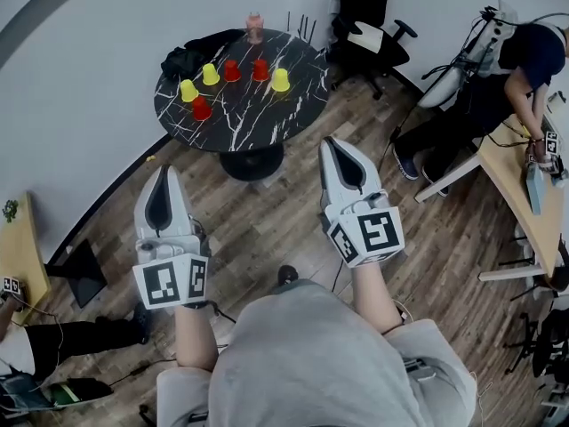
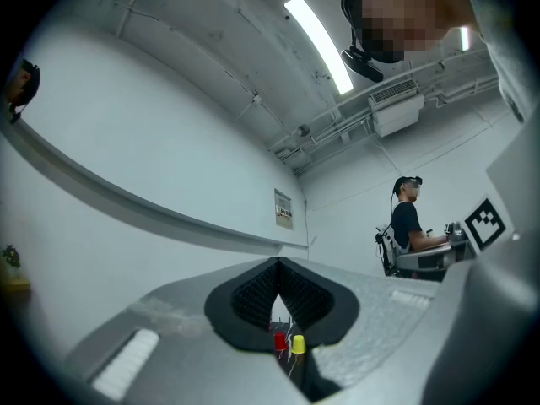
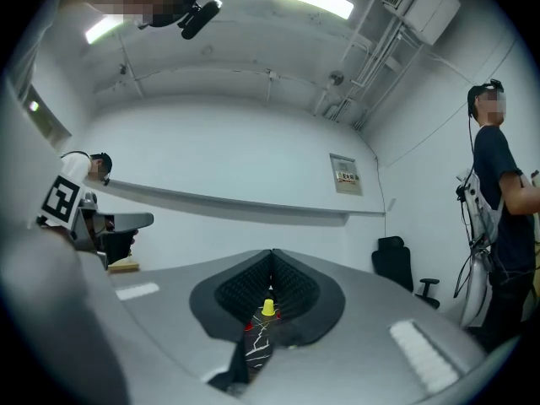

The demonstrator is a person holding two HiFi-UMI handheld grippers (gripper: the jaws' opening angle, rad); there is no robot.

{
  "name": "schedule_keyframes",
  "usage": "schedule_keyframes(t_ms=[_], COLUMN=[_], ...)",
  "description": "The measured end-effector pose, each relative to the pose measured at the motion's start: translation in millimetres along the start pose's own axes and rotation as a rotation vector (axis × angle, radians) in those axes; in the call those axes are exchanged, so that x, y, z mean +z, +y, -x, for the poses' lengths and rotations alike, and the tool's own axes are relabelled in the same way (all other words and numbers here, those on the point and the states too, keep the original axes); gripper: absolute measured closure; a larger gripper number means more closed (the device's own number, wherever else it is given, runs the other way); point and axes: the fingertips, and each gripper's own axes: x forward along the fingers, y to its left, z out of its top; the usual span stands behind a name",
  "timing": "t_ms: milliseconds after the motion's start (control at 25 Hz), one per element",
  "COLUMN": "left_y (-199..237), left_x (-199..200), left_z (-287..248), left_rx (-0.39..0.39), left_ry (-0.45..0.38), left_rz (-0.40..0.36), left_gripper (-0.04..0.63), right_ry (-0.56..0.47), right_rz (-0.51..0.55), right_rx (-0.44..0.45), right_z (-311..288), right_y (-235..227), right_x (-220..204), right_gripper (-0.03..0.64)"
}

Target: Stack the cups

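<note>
A round black marble table (image 1: 267, 118) stands ahead on the wooden floor. On it, upside down, are three yellow cups (image 1: 188, 90), (image 1: 210, 74), (image 1: 280, 79) and three red cups (image 1: 231, 69), (image 1: 260, 69), (image 1: 201, 108), all apart. My left gripper (image 1: 164, 169) and right gripper (image 1: 333, 140) hover short of the table, both shut and empty. Through the left gripper's (image 2: 278, 264) narrow gap I see a red cup (image 2: 279, 342) and a yellow cup (image 2: 297, 342). Below the right gripper's (image 3: 272, 253) tips show a yellow cup (image 3: 268, 308) and the table (image 3: 257, 348).
A pink bottle (image 1: 255, 27) and a black bag (image 1: 182, 60) sit at the table's far edge. A black office chair (image 1: 369, 16) stands behind it. At the right, a person (image 1: 524, 60) works at a wooden desk (image 1: 520, 194). A white wall runs along the left.
</note>
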Motion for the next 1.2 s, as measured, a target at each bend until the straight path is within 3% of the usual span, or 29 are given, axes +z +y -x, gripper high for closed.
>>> schedule_keyframes(t_ms=[240, 680, 1200], left_y=[8, 29, 95], left_x=[-13, -37, -65], left_z=[-40, -58, -149], left_rx=[0.049, 0.106, 0.052], left_ry=[-0.004, 0.044, 0.025], left_rz=[0.004, 0.009, 0.014], left_gripper=[0.589, 0.589, 0.589], right_ry=[0.015, 0.062, 0.058], right_rz=[0.008, -0.022, -0.020], right_rx=[0.055, 0.110, 0.060], right_z=[-42, -88, -195], right_y=[-21, -26, -32], right_x=[-12, -40, -55], right_gripper=[0.618, 0.618, 0.618])
